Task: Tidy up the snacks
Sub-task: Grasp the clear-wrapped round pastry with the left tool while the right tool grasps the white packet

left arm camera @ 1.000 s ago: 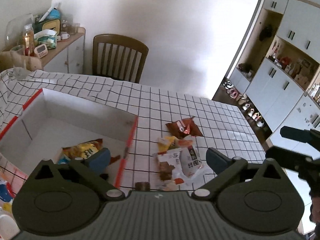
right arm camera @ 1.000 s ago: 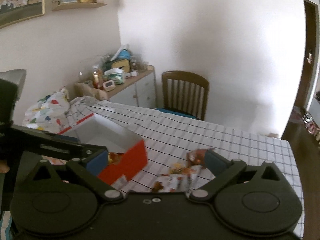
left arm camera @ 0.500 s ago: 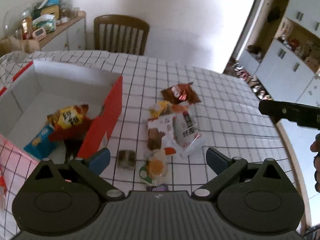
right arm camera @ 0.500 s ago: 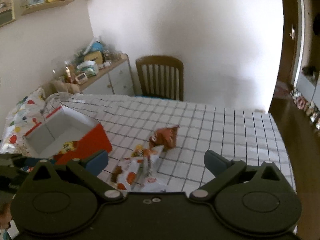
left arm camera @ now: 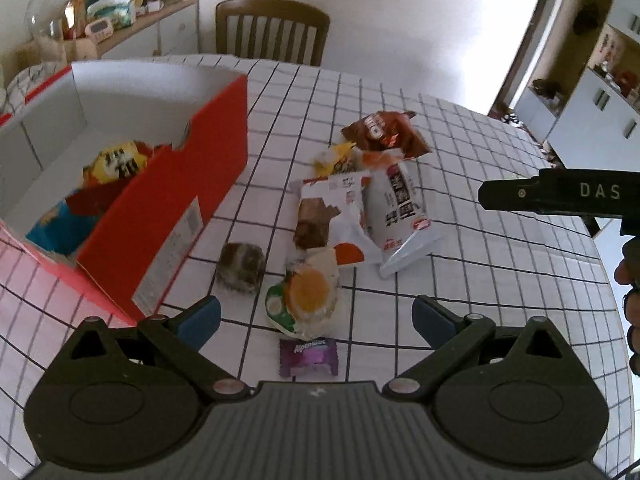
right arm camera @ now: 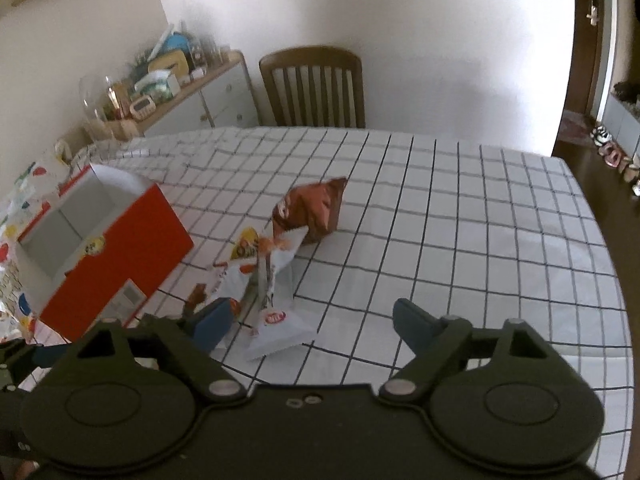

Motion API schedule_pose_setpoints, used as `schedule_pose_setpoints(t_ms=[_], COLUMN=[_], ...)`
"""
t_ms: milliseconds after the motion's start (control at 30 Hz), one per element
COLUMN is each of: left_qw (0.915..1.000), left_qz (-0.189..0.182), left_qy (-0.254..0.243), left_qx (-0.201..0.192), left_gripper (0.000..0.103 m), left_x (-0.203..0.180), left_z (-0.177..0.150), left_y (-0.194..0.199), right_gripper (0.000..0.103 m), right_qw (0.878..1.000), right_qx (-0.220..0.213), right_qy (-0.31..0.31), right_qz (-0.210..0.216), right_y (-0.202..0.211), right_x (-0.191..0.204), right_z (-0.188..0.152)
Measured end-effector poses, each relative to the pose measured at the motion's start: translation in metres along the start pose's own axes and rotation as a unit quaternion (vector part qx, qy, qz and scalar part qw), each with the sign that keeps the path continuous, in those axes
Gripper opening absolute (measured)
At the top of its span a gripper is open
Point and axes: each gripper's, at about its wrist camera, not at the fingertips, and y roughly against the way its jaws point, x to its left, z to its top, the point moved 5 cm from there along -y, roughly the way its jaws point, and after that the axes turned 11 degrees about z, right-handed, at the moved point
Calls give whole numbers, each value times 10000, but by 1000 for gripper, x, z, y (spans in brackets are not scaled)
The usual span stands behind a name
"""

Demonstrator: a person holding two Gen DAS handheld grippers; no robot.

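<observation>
A red box [left arm camera: 180, 200] with a white inside stands at the left of the checked table and holds a yellow packet [left arm camera: 116, 160] and a blue one [left arm camera: 56, 232]. To its right lies a snack pile: a brown bag [left arm camera: 384, 132], two white packets [left arm camera: 332, 208] [left arm camera: 400, 216], a dark round cake [left arm camera: 240, 266], a green-and-orange packet [left arm camera: 304, 300] and a purple candy [left arm camera: 308, 356]. My left gripper [left arm camera: 314, 316] hangs open above the green-and-orange packet. My right gripper [right arm camera: 312, 320] is closing over the near end of a white packet [right arm camera: 280, 328], pads not touching it; the brown bag [right arm camera: 312, 208] lies farther off.
A wooden chair [left arm camera: 272, 28] stands behind the table, and a cluttered sideboard [left arm camera: 120, 12] at the back left. Cabinets [left arm camera: 592, 92] line the right wall. The right tool's black body [left arm camera: 560, 196] and a person's fingers [left arm camera: 630, 280] show by the table's right edge.
Both grippers have come down and closer to the snack pile, tilting further downward. The right jaws stand a little narrower than before. No snack has moved.
</observation>
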Motion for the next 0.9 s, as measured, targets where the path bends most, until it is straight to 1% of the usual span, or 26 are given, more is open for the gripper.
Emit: schedule_pose_setpoints(t_ms=[200,267,333,400,433,533,567,700,833,900], left_qw=[9998,9996,9995,9992,9990,9990,9989,9981,9980,9977], left_qz=[79,57,60,45,47,15,0,43,92,61], left_qy=[167,207,228,263,284,194,176,297,308,356], left_qx=[113,161,232,305,343,408,427,531,552,580], left_gripper=[101,90,83,82,80,67,66,65,54,54], left_x=[2,1,0,-1,-2,-6,-7,-5,-3,-2], left_z=[-2,-3,-4,-3,-3,-2,-2,-1,1,2], left_y=[-19,-23,-27,-32,-35,-41,-43,-50,-52,-52], right_gripper=[77,74,70,62,60,55,52,49,44,38], right_qw=[9996,9994,9991,9988,9985,9979,9979,9975,9971,9969], right_qx=[220,275,342,418,458,536,557,623,685,690], right_qy=[-77,-108,-109,-129,-160,-210,-191,-173,-192,-198], right_qz=[142,199,234,241,253,284,271,281,287,311], right_y=[-29,-40,-50,-60,-66,-77,-81,-93,-101,-103], right_x=[-5,-5,-5,-6,-6,-8,-8,-8,-5,-4], right_z=[3,5,6,6,6,8,8,9,7,6])
